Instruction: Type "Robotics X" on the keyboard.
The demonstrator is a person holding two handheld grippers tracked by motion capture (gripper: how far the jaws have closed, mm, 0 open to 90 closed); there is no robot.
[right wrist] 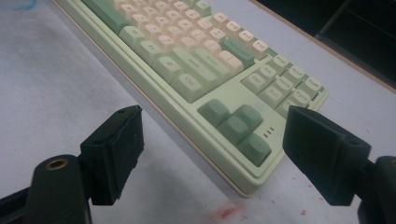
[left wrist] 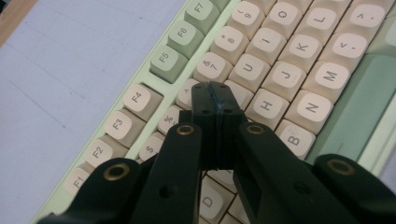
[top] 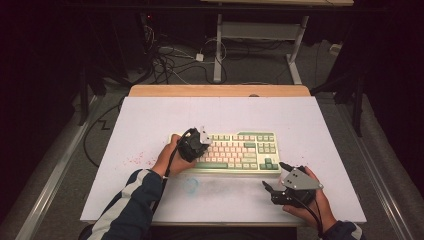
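Mint-green and cream plastic at the centre of the high view: the keyboard [top: 235, 152] lies flat on the white table [top: 150, 120], its long side running left to right. The left gripper [top: 196, 143] hangs over the keyboard's left end, jaws pressed together with nothing between them. In the left gripper view that closed tip [left wrist: 215, 95] sits mid-frame over the cream letter keys, right around the G key, with H [left wrist: 266, 106] just to its right; whether it actually touches a cap, I can't tell. It looks like key pressing with the closed tip as a poker, and no key looks visibly pushed down, so the typing seems barely begun. The right gripper [top: 278, 176] waits at the lower right of the high view, jaws spread wide and empty, just off the keyboard's near right corner.
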